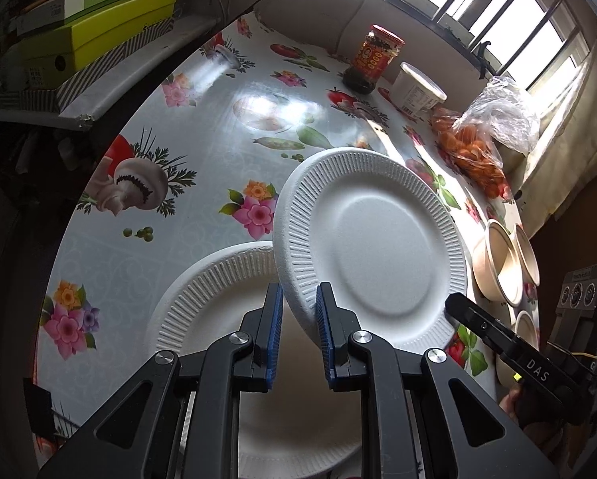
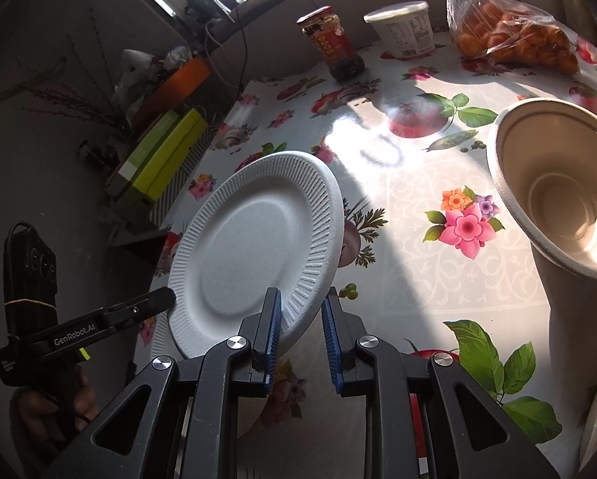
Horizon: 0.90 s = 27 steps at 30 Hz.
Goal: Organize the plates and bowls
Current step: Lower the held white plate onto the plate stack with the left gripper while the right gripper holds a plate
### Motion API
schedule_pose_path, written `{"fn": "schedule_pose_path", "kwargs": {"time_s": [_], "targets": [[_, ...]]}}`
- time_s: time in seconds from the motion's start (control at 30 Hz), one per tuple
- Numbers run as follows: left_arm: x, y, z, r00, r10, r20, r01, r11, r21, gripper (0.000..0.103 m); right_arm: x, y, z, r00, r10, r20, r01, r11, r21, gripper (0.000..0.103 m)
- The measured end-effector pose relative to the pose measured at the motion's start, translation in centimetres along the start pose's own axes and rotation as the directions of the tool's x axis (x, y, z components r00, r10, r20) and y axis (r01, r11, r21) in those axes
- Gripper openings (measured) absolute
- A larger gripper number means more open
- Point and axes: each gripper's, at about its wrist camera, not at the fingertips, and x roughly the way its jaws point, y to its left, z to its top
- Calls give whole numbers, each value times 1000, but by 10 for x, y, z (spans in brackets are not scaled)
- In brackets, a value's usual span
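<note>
On the flowered tablecloth (image 1: 202, 127), seen from the left wrist camera, a white foam plate (image 1: 226, 319) lies flat near the front edge. The left gripper (image 1: 300, 319) holds a second foam plate (image 1: 378, 247) tilted above it; the blue pads (image 1: 275, 331) stand on both sides of its ribbed rim and seem to pinch it, so I judge the jaws clenched on this plate. To the right, nested beige paper bowls (image 1: 502, 263) lie on their side. The right gripper's finger (image 1: 498, 339) reaches in from the right to the plate's rim, and the letters "DAS" are readable on it. At the back stand a sauce jar (image 1: 374, 60) with a red label, whose characters I cannot read, a white tub (image 1: 416, 90) and a bag of small oranges (image 1: 478, 147).

From the right wrist camera, the same tilted plate (image 2: 258, 251) appears with its rim between the pads (image 2: 272, 327) of the right gripper (image 2: 302, 329). A gap shows at the right pad, so I cannot tell if these jaws press it. The left gripper (image 2: 155, 299) touches the opposite rim and carries the writing "GenRobot.AI". A paper bowl (image 2: 558, 187) stands close on the right.

The step in hand seems to be stacking the plates. The next move probably calls for lowering the tilted plate level onto the flat one, then releasing it.
</note>
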Motion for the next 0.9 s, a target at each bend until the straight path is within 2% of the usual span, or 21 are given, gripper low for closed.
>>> {"fn": "schedule_pose_path", "kwargs": {"time_s": [0.9], "targets": [[-29, 38, -54, 998, 56, 35, -53, 994, -91, 18, 19, 31, -30, 995, 39, -94, -48, 994, -96, 21]]}}
